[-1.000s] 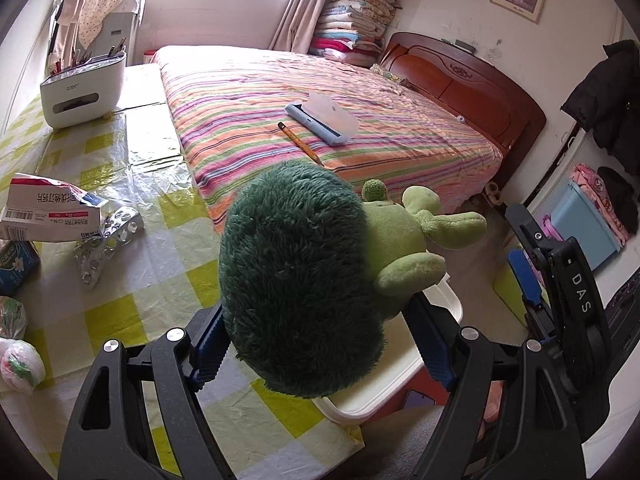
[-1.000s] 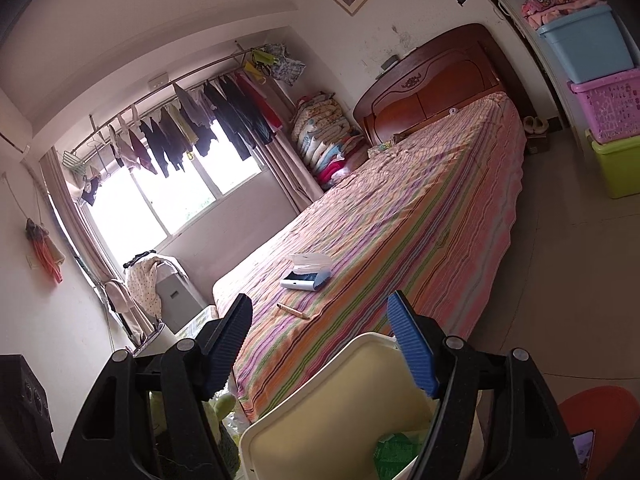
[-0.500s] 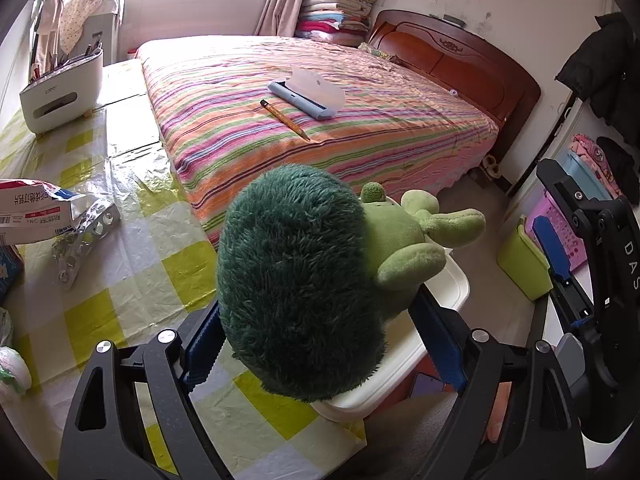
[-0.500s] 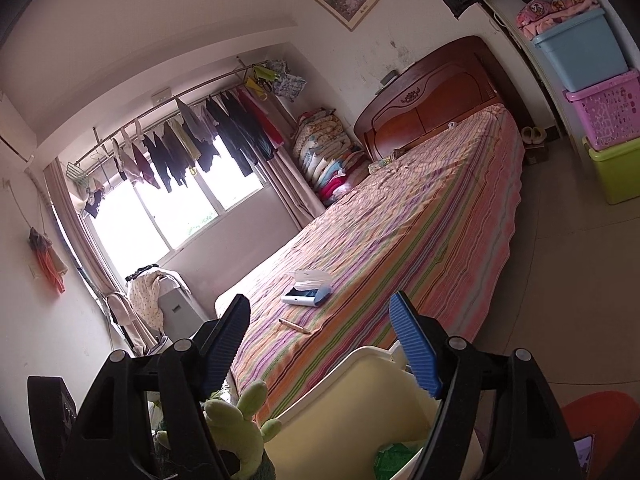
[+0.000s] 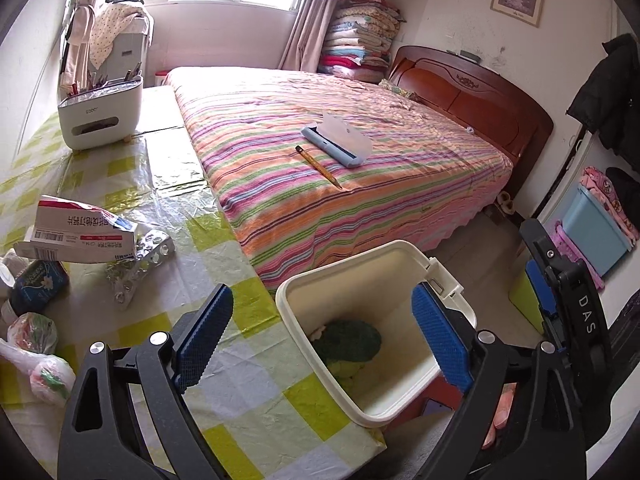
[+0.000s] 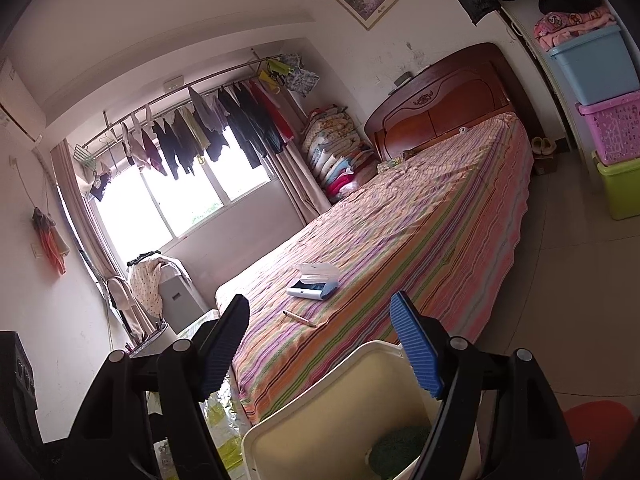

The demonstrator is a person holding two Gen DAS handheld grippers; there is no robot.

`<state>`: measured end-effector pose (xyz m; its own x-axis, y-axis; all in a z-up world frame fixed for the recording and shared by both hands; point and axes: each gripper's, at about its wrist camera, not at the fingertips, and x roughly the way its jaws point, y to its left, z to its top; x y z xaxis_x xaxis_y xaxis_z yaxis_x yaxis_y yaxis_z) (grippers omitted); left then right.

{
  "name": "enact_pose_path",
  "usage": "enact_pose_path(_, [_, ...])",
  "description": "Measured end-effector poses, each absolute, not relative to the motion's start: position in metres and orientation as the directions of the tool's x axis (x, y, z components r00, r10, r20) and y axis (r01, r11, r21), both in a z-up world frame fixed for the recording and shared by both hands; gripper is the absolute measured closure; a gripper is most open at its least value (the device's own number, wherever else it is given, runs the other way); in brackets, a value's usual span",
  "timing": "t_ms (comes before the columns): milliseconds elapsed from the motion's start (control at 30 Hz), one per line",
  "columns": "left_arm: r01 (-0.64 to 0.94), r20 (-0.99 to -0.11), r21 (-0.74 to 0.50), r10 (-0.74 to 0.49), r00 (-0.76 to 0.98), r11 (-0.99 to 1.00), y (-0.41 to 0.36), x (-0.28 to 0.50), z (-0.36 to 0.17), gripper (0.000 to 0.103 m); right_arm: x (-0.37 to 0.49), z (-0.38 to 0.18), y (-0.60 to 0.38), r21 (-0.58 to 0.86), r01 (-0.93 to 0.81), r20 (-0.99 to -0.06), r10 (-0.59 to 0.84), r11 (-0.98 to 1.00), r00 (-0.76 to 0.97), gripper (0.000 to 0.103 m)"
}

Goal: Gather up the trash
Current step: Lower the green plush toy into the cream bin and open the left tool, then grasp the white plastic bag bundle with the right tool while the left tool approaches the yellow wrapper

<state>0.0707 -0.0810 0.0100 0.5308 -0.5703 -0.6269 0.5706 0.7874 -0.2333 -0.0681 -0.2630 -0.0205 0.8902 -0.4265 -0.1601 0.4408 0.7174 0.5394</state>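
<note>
**Broccoli plush in the bin, edge is the worry**

Left hand-held gripper (image 5: 320,340) hangs spread and empty, jaws just opened; the broccoli plush (image 5: 347,343) lies inside the white bin (image 5: 384,412). Right hand-held gripper (image 6: 320,348) spread too. A careless knock could topple the bin overhanging the desk (image 5: 248,408).

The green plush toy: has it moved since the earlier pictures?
Yes. The green plush toy dropped from between the left hand-held gripper's fingers into the white bin.
</note>
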Motion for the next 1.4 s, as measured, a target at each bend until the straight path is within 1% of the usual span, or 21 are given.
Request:
enact_pose_path(33, [0.563,-0.621,-0.225,-0.562,0.546,0.795,-0.075,0.071,0.013,0.012,-0.067,-0.02,-0.261,0.535,0.439,-0.161,-0.423,0.722,0.892,0.026])
enact_pose_path(200, [0.501,-0.609,-0.205,-0.511,0.607,0.84,-0.042,0.077,0.024,0.012,-0.054,-0.021,-0.251,0.507,0.418,-0.178,-0.382,0.754,0.907,0.025])
enact_pose_path(400, [0.379,-0.644,-0.192,-0.407,0.648,0.905,0.011,0.097,0.027,0.012,-0.033,-0.022,-0.23,0.472,0.356,-0.208,-0.291,0.807,0.934,0.025])
enact_pose_path(500, [0.328,-0.657,-0.191,-0.369,0.658,0.925,0.044,0.107,0.029,0.012,-0.021,-0.023,-0.217,0.457,0.298,-0.228,-0.214,0.838,0.95,0.024])
enact_pose_path(667, [0.258,-0.671,-0.209,-0.33,0.664,0.943,0.108,0.112,0.037,0.012,0.005,-0.025,-0.184,0.42,0.146,-0.268,-0.031,0.896,0.963,0.024])
enact_pose_path(767, [0.215,-0.675,-0.218,-0.307,0.671,0.952,0.147,0.106,0.041,0.012,0.021,-0.025,-0.155,0.384,0.018,-0.297,0.105,0.923,0.949,0.024])
enact_pose_path(833, [0.202,-0.675,-0.238,-0.312,0.669,0.95,0.171,0.1,0.043,0.012,0.032,-0.023,-0.132,0.354,-0.083,-0.319,0.204,0.931,0.926,0.024])
enact_pose_path(933, [0.193,-0.671,-0.254,-0.317,0.67,0.948,0.204,0.089,0.042,0.012,0.05,-0.024,-0.095,0.329,-0.245,-0.367,0.362,0.912,0.857,0.024])
enact_pose_path(1000, [0.187,-0.672,-0.241,-0.303,0.676,0.952,0.223,0.08,0.039,0.012,0.063,-0.023,-0.071,0.319,-0.341,-0.411,0.454,0.884,0.791,0.024])
enact_pose_path(1100, [0.198,-0.677,-0.227,-0.301,0.672,0.954,0.241,0.066,0.031,0.012,0.082,-0.025,-0.037,0.31,-0.45,-0.483,0.546,0.838,0.684,0.024])
enact_pose_path(1233, [0.187,-0.69,-0.239,-0.302,0.658,0.953,0.262,0.055,0.015,0.012,0.101,-0.035,0.004,0.286,-0.524,-0.573,0.582,0.802,0.577,0.024])
enact_pose_path(1400, [0.129,-0.725,-0.26,-0.281,0.628,0.957,0.284,0.053,-0.009,0.012,0.119,-0.044,0.045,0.175,-0.577,-0.657,0.531,0.798,0.535,0.024])
